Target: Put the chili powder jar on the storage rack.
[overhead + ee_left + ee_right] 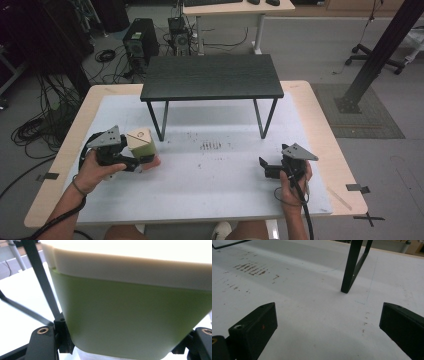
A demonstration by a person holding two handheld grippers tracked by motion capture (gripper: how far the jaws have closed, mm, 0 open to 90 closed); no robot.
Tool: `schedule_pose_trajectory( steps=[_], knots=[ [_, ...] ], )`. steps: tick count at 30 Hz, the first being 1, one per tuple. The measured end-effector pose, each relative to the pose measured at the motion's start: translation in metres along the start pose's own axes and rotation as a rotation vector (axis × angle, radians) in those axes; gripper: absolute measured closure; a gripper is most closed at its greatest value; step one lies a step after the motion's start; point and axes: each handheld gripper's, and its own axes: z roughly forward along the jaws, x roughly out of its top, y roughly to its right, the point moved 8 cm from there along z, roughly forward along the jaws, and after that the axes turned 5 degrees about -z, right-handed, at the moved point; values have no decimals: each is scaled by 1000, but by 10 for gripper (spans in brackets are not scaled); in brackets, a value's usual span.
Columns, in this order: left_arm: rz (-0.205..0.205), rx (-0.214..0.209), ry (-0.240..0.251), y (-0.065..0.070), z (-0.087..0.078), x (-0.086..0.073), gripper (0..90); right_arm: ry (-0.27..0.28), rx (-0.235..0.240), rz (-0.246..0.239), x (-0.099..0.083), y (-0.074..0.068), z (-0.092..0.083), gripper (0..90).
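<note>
Table (210,200): a pale, matte sheet is covering a light wooden top, its near edge running out of the high view; small rusty scuff marks (211,145) are dotting the middle.
Black stand (212,76): a dark, wood-grained slab is sitting on thin angled metal legs, shading the sheet beneath it.
Container (140,144): a green, smooth-walled tub with a cream lid (rounded corners, sides tapering downward) is sitting in the left gripper near the stand's left leg; its base is cut off in the left gripper view and its underside is hidden in the high view, so I cannot tell whether it is clear of the sheet.
Left gripper (131,156): its black jaws are clamping the tub's sides, closed as far as the tub allows, tips hidden behind it.
Right gripper (327,327): its blocky black jaws are standing wide apart over bare sheet, gripping nothing.
</note>
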Motion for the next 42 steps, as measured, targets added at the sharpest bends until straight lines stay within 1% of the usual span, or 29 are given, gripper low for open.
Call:
schedule_pose_trajectory(
  steps=[6, 7, 8, 10, 12, 13, 14, 15, 19, 20, 21, 22, 23, 25, 26, 27, 28, 32, 33, 34, 35, 36, 37, 40, 41, 42],
  knots=[
    [27, -18, 16, 11, -11, 33, 279, 6, 3, 1, 0, 0, 0, 13],
    [27, -18, 16, 11, -11, 33, 279, 6, 3, 1, 0, 0, 0, 13],
    [25, -25, 20, 13, -14, 42, 279, 7, 4, -1, 1, 0, 0, 13],
    [35, -24, 25, 15, -16, 53, 279, 10, 5, 0, 1, 0, -1, 13],
    [37, -30, 25, 17, -19, 64, 279, 13, 4, 1, 1, 0, -1, 13],
    [44, -30, 25, 19, -20, 69, 279, 14, 3, 1, 1, 0, -1, 13],
    [44, -30, 25, 19, -20, 69, 279, 14, 3, 1, 1, 0, -1, 13],
    [58, -29, 26, 21, -21, 79, 279, 15, 2, 2, 1, 0, -1, 13],
    [74, -32, 22, 24, -24, 98, 280, 17, 2, 5, 1, 1, -2, 13],
    [74, -32, 22, 24, -24, 98, 280, 17, 2, 5, 1, 1, -2, 13],
    [76, -36, 23, 25, -24, 106, 280, 18, 3, 5, 1, 1, -2, 13],
    [77, -37, 22, 25, -24, 112, 280, 18, 3, 5, 1, 1, -2, 13],
    [77, -37, 22, 25, -24, 112, 280, 18, 3, 5, 1, 1, -2, 13],
    [80, -41, 27, 26, -24, 120, 280, 20, 3, 8, 1, 1, -2, 13],
    [81, -48, 31, 27, -23, 129, 280, 22, 1, 9, 1, 1, -2, 13],
    [81, -48, 31, 27, -23, 129, 281, 22, 1, 9, 1, 1, -2, 13],
    [84, -54, 34, 28, -21, 137, 280, 25, 1, 12, 1, 1, -2, 13],
    [102, -65, 32, 29, -17, 153, 280, 25, 1, 11, 1, 1, -3, 13],
    [102, -65, 32, 29, -17, 153, 281, 25, 1, 12, 1, 1, -3, 13],
    [105, -71, 42, 28, -14, 165, 281, 26, -1, 12, 1, 2, -3, 13],
    [105, -71, 42, 28, -14, 165, 281, 26, -1, 12, 1, 2, -3, 13],
    [107, -72, 45, 28, -13, 168, 281, 27, -1, 13, 1, 2, -3, 13],
    [111, -71, 54, 27, -11, 177, 281, 27, -1, 14, 1, 2, -3, 13],
    [116, -77, 69, 26, -6, 192, 281, 29, -1, 15, 1, 2, -3, 13],
    [116, -77, 69, 26, -6, 192, 281, 29, -1, 15, 1, 2, -3, 13],
    [119, -78, 71, 26, -4, 196, 281, 30, -1, 17, 1, 2, -3, 13]
  ],
)
